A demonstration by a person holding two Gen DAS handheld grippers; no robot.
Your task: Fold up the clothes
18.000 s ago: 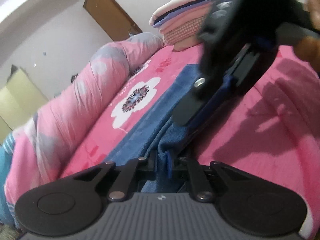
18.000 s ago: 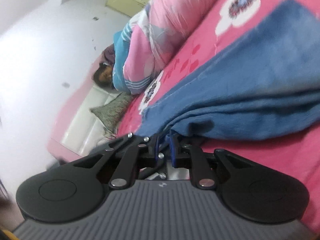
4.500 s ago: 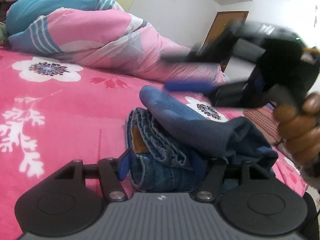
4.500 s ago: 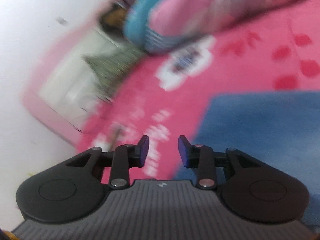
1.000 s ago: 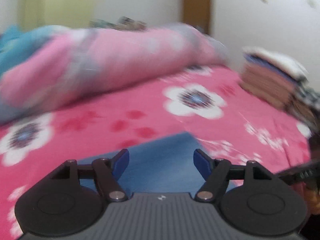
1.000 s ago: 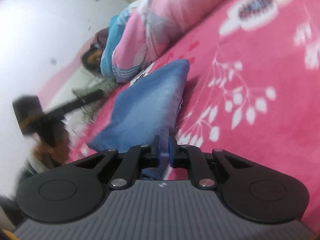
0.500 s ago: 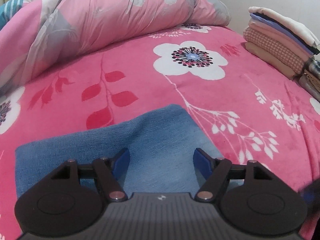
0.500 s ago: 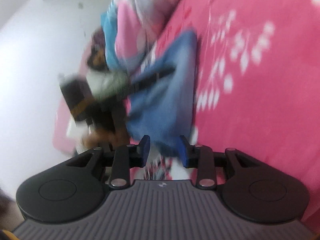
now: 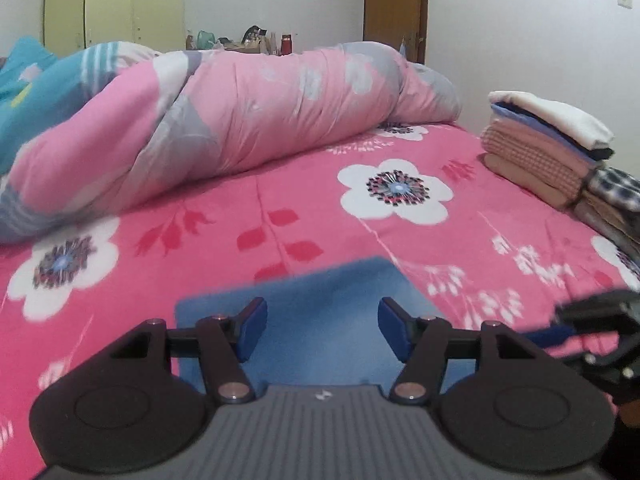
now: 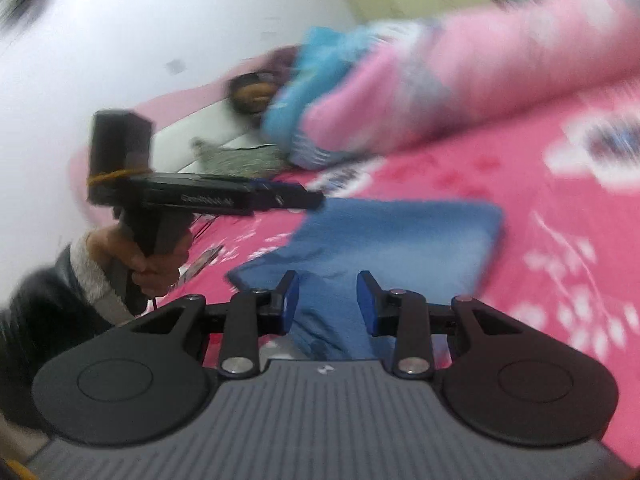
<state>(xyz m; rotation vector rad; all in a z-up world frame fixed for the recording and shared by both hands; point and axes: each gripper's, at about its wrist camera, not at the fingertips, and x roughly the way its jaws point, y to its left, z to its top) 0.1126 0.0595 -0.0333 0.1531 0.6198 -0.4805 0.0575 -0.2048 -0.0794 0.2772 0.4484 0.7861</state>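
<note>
A pink flowered bed (image 9: 280, 216) carries a rolled pink quilt (image 9: 240, 120) along its far side, a stack of folded clothes (image 9: 548, 152) at its right edge, and the folded blue jeans (image 9: 320, 320) lying flat near its front edge. The left tool (image 9: 320, 330) hangs just above the jeans with its blue pads wide apart and nothing between them. The right tool (image 10: 327, 300) stands over the jeans' near corner, its pads likewise apart and empty, though blur hides whether they touch the cloth.

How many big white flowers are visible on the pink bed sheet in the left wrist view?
4: one centre, one left, one far by the duvet, one cut off at right. Others may be hidden.
</note>
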